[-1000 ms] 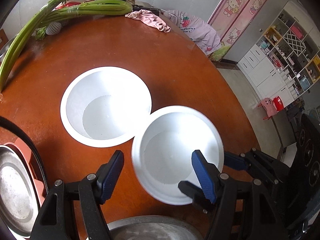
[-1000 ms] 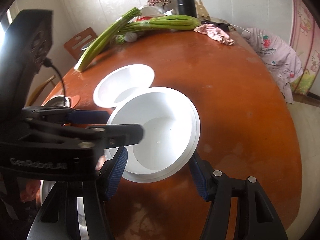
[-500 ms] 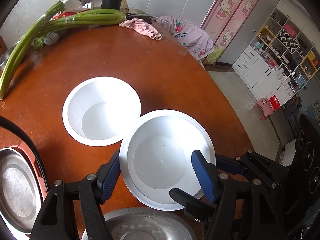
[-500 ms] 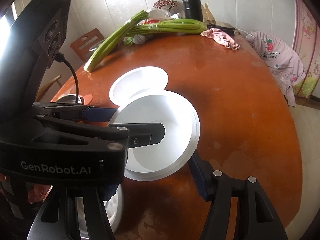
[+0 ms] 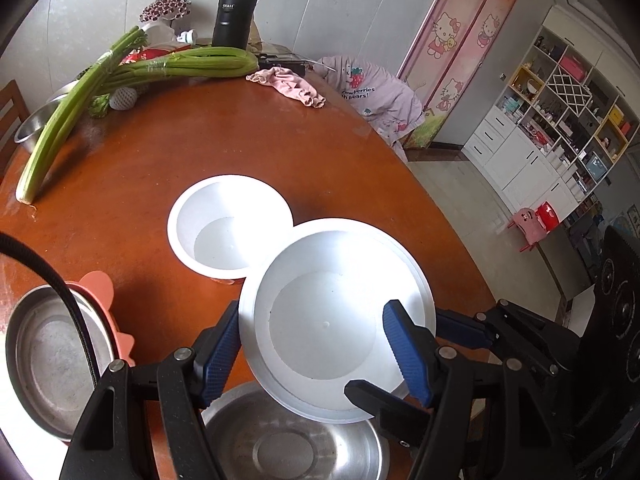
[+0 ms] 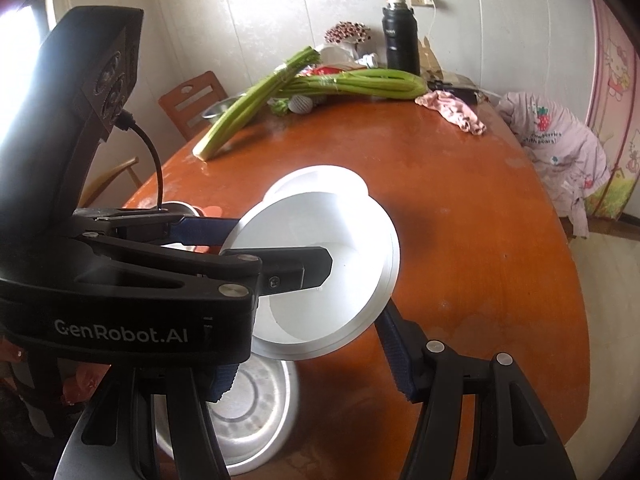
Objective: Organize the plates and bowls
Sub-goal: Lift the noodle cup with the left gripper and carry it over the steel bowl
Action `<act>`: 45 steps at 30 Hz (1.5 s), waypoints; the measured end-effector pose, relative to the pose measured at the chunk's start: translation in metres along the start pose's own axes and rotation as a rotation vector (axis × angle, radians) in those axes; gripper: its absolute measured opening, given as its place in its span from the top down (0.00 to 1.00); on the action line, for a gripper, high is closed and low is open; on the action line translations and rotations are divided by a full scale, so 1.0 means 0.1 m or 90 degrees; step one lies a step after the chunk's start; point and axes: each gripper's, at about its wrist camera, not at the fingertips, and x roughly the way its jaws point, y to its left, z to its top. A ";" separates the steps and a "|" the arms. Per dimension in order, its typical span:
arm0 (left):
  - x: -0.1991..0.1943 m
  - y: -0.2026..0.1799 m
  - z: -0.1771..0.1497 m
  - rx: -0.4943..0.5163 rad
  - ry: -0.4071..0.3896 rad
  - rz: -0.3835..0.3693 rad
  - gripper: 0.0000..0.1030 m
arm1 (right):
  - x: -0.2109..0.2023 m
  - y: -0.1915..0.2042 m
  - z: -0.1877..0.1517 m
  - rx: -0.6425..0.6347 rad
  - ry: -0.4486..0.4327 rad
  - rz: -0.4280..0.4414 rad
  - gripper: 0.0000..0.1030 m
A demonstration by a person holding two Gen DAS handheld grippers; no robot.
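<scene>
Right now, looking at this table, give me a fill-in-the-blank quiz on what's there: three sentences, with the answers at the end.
1. The cloth crumpled near the black flask is ___ in colour.
2. The long celery stalks at the far side are ___ in colour.
3. Counting the lifted plate and the bowl resting on the table, the white dishes number ___.

Missing words: pink; green; two.

**White dishes over the tabletop**

A wide white plate (image 5: 324,320) hangs tilted above the tabletop (image 5: 200,152), its rim overlapping a deep white bowl (image 5: 228,224) standing upright there. A steel plate (image 5: 296,448) lies under its near edge; a steel bowl (image 5: 48,352) sits left of it.
</scene>
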 end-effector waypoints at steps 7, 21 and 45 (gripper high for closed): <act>-0.23 0.06 -0.12 -0.005 -0.022 0.003 0.33 | -0.09 0.19 -0.01 -0.014 -0.009 0.013 0.38; -0.44 0.19 -0.38 -0.025 -0.038 0.014 0.33 | -0.22 0.49 -0.09 -0.049 -0.019 0.032 0.38; -0.45 0.33 -1.01 -0.037 -0.006 0.048 0.33 | -0.10 0.83 -0.54 -0.076 0.036 0.076 0.38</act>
